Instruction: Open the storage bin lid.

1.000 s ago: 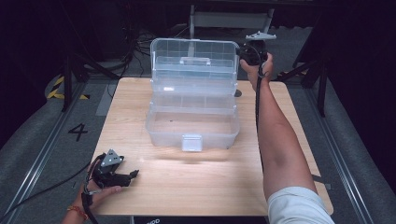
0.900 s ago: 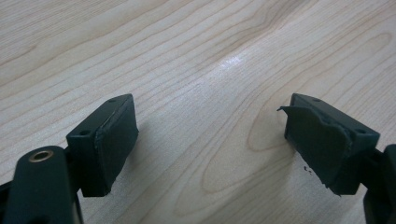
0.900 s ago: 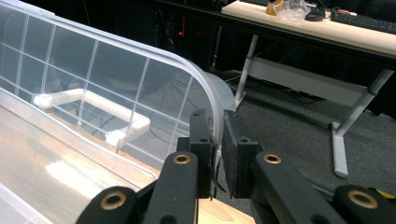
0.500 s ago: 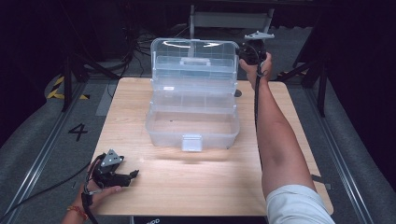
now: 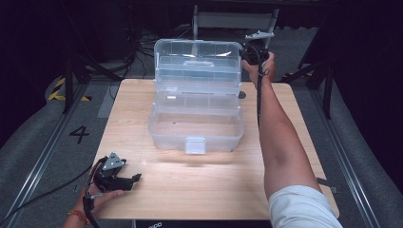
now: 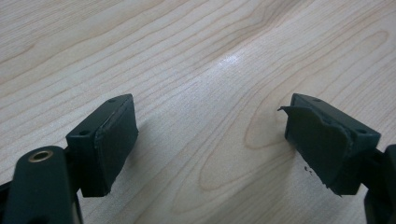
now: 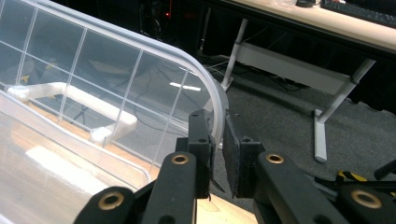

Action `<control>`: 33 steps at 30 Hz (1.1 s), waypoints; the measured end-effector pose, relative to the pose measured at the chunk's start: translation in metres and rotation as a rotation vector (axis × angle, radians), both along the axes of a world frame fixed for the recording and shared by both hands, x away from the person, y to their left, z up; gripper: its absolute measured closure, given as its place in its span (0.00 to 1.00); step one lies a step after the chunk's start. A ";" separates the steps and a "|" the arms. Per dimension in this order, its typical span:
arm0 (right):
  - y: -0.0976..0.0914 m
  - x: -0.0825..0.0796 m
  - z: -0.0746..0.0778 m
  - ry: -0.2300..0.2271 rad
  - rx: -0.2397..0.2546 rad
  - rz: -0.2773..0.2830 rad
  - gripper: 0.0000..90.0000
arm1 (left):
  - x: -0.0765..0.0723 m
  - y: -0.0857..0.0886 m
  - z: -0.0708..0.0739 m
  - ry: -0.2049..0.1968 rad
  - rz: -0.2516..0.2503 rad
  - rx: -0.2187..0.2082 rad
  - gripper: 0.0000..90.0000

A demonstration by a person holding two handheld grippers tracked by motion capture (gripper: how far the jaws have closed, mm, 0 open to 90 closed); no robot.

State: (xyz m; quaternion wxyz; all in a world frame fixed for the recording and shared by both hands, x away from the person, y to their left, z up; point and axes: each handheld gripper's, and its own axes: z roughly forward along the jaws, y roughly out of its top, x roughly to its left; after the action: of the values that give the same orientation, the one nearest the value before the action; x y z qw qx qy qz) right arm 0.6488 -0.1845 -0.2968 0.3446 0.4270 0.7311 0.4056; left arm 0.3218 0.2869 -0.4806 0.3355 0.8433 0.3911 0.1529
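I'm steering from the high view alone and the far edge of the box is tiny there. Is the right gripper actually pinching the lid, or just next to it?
Observer: In the right gripper view, the right gripper has its jaws nearly together, with the rim of the clear lid between the pads.
Operator: Which part of the rim?
Observer: The rounded corner, where the lid's edge curves down toward the jaws.
Operator: And the left gripper, is it holding anything?
Observer: No. In the left gripper view, the left gripper has its jaws wide apart, with bare wooden table between them.
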 end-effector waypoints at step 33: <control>-0.007 -0.029 -0.002 0.006 -0.012 0.070 0.87 | 0.000 0.000 0.000 0.001 -0.005 0.001 0.19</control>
State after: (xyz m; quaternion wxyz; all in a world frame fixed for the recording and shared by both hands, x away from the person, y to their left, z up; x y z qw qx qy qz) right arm 0.6199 -0.1916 -0.2985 0.3305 0.4002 0.7491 0.4117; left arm 0.3217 0.2871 -0.4807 0.3353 0.8445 0.3892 0.1517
